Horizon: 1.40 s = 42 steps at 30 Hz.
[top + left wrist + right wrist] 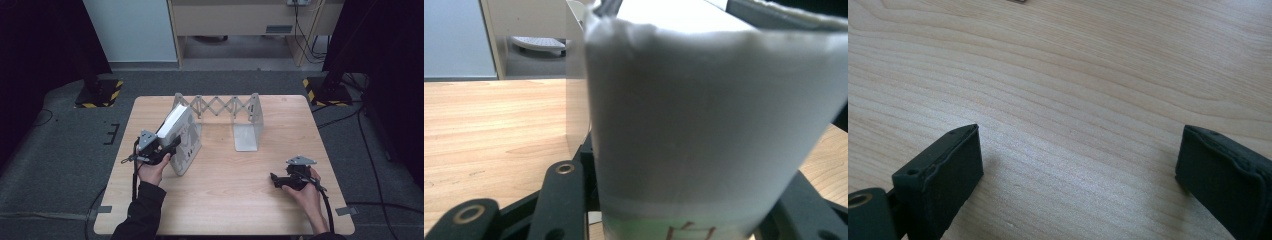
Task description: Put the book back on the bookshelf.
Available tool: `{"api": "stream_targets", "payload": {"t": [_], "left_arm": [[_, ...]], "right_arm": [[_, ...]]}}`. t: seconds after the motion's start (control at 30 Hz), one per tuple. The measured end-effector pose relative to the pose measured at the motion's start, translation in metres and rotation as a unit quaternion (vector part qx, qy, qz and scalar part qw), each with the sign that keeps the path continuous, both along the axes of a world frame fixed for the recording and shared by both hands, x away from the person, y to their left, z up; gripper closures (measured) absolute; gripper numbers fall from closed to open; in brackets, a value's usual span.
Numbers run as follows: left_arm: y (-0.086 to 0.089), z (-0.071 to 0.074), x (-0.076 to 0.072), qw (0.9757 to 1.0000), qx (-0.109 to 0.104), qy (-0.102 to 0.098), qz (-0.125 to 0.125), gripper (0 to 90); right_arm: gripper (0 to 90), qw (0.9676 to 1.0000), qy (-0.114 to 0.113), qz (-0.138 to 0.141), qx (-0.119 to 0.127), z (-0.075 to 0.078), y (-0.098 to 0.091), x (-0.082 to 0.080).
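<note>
High view: sitting on one wooden table [225, 200], one book [181, 137] tilted against the left plate of one expanding metal rack [235, 117], near the left edge. Gripping the book, left gripper [167, 148], jaws closing on its near edge. Resting near the right front corner, right gripper [277, 181], well apart from the rack. Lying bare between the grippers, a broad stretch of tabletop.

Left gripper view: pressing against both jaws, the book's [709, 130] pale page block; showing at the bottom edge, a reddish mark, too cropped for reading.

Right gripper view: standing wide apart, two black jaws of the right gripper [1080, 170], holding nothing, hovering just over bare wood [1073, 75].
</note>
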<state>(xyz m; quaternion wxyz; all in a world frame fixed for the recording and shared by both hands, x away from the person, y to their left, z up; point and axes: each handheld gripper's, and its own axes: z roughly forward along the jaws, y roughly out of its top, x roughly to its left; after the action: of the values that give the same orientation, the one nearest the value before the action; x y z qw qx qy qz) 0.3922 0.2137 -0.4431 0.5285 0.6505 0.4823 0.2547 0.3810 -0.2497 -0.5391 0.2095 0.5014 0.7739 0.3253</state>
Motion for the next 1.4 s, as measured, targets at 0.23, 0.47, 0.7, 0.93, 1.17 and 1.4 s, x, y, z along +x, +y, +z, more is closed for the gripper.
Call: {"api": "stream_targets", "payload": {"t": [0.23,0.47,0.7,0.93,1.17,1.4], "left_arm": [[-0.005,-0.003,-0.001,1.0000,-0.001,-0.007,0.001,50.2],[-0.007,-0.004,-0.001,0.9996,0.001,-0.019,0.022,52.2],[-0.009,0.001,0.006,0.9992,-0.003,-0.024,0.032,52.9],[-0.016,0.012,0.019,0.9985,0.011,-0.038,0.037,53.0],[-0.016,0.016,0.033,0.9981,-0.006,-0.040,0.047,53.0],[-0.020,0.020,0.046,0.9981,-0.005,-0.036,0.050,53.0]], "right_arm": [[5.2,1.0000,0.000,0.000,0.000,0.000,0.000,0.000],[5.1,1.0000,0.000,0.000,0.000,0.000,0.000,0.000],[5.0,1.0000,0.001,0.001,0.000,0.000,0.000,0.000],[4.9,1.0000,0.000,-0.001,0.001,0.000,0.000,0.000],[4.8,1.0000,0.001,0.001,0.001,0.000,0.000,0.001],[4.8,1.0000,0.001,0.001,0.002,0.000,0.000,0.001]]}}
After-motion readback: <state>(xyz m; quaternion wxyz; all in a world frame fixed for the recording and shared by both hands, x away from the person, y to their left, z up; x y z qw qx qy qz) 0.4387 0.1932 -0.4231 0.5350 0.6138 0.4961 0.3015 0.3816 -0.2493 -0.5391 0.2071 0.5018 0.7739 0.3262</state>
